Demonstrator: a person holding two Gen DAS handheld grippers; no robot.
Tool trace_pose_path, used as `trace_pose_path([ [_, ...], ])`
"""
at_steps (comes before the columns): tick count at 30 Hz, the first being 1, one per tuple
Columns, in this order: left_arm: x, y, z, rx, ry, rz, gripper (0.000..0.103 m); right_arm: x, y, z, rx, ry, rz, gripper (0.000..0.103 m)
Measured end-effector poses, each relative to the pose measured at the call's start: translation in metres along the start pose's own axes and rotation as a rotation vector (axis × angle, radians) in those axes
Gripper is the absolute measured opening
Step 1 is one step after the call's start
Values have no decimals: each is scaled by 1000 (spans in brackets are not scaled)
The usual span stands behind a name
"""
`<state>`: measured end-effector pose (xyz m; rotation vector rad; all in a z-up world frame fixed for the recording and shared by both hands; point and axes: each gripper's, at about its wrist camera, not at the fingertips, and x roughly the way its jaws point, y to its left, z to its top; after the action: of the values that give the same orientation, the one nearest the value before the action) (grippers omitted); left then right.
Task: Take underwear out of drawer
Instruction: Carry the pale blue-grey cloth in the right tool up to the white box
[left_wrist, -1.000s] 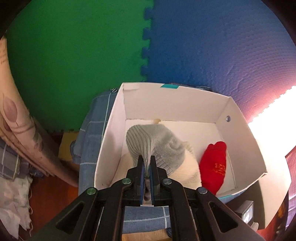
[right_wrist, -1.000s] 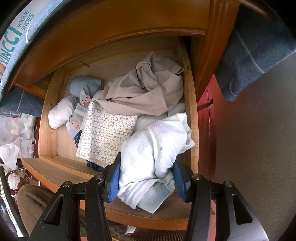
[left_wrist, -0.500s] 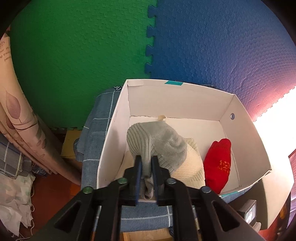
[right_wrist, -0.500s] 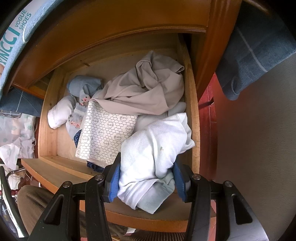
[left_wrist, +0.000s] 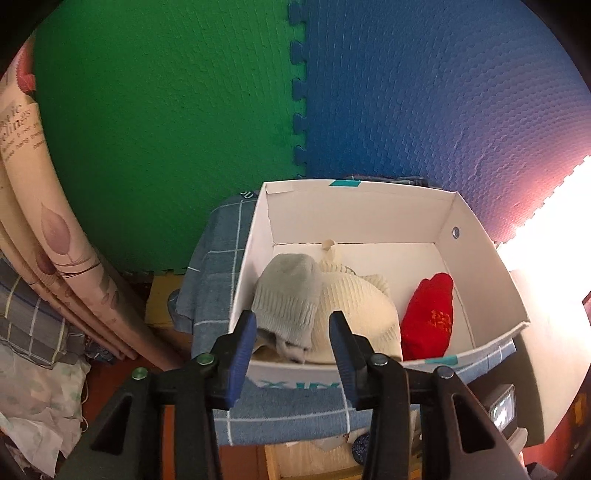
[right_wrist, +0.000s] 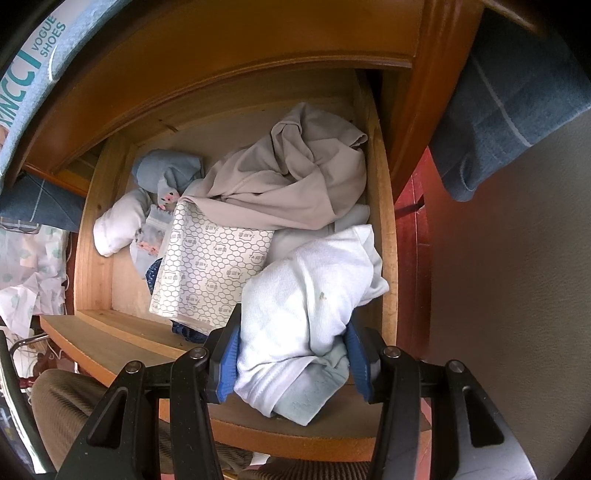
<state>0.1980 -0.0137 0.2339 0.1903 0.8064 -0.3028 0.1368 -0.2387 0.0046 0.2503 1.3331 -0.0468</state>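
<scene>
Now | right tongs (right_wrist: 291, 354) clamp white underwear (right_wrist: 306, 295) (over drawer (right_wrist: 384, 229)) | left tongs (left_wrist: 291, 332) opening, empty

Matt wooden drawer (right_wrist: 380, 206), ribbed cloth garment (right_wrist: 306, 291)

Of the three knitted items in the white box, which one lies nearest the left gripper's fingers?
The grey one, at the box's left side, draped over the cream one; the red one lies apart, further right.

Wooden drawer (right_wrist: 380, 236) — garments, perhaps underwear (right_wrist: 306, 295)
</scene>
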Motion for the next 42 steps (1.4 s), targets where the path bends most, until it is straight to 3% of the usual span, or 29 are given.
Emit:
trace_pose_path([
  [9, -31, 10, -33, 6, 6, -14, 42, -5, 4, 0, -7, -38, -7, 47],
  [17, -36, 12, -93, 2, 29, 31, 42, -18, 4, -1, -5, -95, 17, 47],
  [27, 13, 12, -190, -102, 129, 80, 42, -46, 12, -4, -74, -155, 4, 47],
  [32, 38, 3, -231, -152, 120, 121, 42, -73, 19, -6, -98, -181, 29, 47],
  [38, 62, -2, -254, -199, 187, 112, 42, -119, 27, -5, -144, -234, 63, 47],
  [42, 61, 4, -257, -252, 162, 86, 42, -162, 35, 0, -183, -294, 80, 47],
])
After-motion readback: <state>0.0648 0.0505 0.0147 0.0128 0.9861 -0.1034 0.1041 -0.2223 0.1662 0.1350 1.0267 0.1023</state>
